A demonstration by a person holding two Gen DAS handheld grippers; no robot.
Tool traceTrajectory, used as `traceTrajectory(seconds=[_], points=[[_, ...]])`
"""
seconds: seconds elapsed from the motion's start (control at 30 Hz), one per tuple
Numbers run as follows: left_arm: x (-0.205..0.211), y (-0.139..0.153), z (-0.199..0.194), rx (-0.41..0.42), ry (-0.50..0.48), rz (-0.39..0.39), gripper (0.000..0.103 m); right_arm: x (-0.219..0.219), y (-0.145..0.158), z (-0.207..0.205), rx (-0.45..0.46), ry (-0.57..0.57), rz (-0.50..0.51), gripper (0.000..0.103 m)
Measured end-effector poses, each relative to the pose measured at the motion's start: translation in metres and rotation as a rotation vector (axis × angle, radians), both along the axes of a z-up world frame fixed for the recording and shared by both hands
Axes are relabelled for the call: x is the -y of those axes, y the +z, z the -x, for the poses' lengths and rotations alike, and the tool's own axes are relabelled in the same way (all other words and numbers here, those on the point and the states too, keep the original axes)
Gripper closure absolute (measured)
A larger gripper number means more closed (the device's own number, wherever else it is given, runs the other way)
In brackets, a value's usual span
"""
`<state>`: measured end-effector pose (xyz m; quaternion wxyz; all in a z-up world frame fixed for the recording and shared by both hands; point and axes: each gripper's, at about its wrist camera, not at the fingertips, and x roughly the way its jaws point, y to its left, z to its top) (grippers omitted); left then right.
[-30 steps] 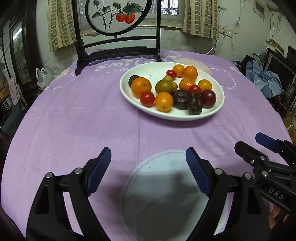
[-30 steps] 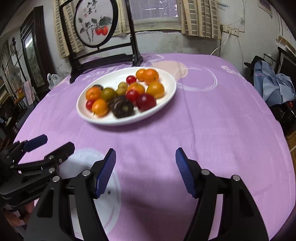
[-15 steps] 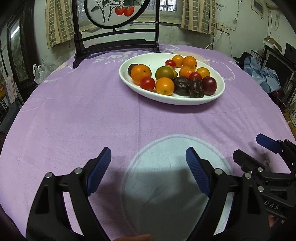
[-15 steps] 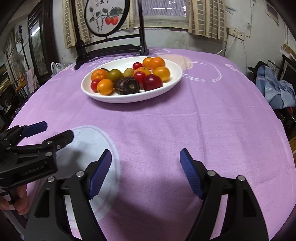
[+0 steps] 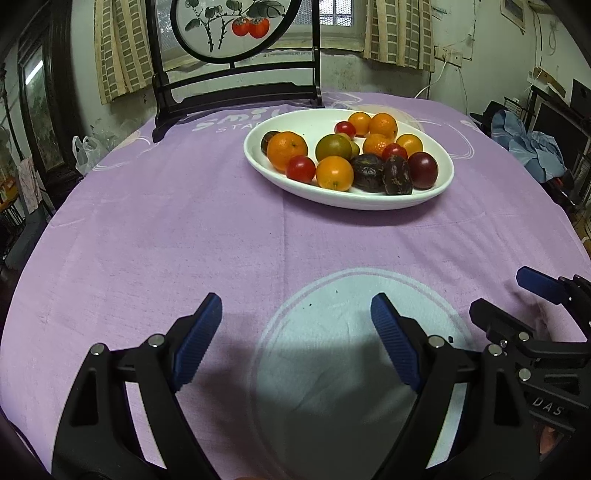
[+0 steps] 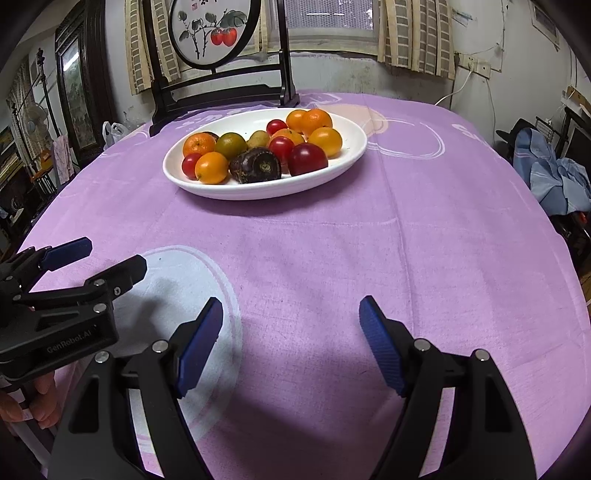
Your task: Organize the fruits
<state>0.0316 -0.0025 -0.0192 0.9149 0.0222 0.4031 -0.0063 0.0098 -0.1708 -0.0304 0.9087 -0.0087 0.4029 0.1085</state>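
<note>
A white oval plate [image 5: 369,201] on the purple tablecloth holds several fruits: oranges [image 5: 286,149], red tomatoes [image 5: 300,168], a green citrus [image 5: 333,147], dark wrinkled fruits [image 5: 367,172] and a dark red plum [image 5: 422,170]. The plate [image 6: 258,190] also shows in the right wrist view. My left gripper [image 5: 295,325] is open and empty, low over a pale circle on the cloth, well short of the plate. My right gripper [image 6: 291,325] is open and empty, beside the left one [image 6: 88,258].
A dark wooden stand with a round painted panel [image 5: 236,26] stands at the table's far edge behind the plate. A pale printed circle [image 5: 354,332] marks the cloth near me. Blue clothes [image 6: 550,173] lie on furniture to the right, off the table.
Both grippers have tilted and shifted slightly, so the plate sits lower and nearer in both views. Both stay open and empty. The fruits have not moved.
</note>
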Motion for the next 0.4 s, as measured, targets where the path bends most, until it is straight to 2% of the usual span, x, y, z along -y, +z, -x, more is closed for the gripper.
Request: traceTrajectory(seconds=[0.1,0.2,0.4], points=[[0.001,-0.004,-0.002,-0.021,-0.009,-0.004,0.018,0.000,-0.002,-0.001,-0.012,-0.004,0.005,0.027],[0.004,-0.008,-0.004,-0.032,-0.005,-0.022,0.007,0.001,-0.004,-0.003,-0.028,-0.010,0.001,0.027],[0.005,-0.017,-0.007,-0.063,0.009,-0.045,0.007,0.001,-0.010,-0.005,-0.066,-0.016,0.013,0.027]])
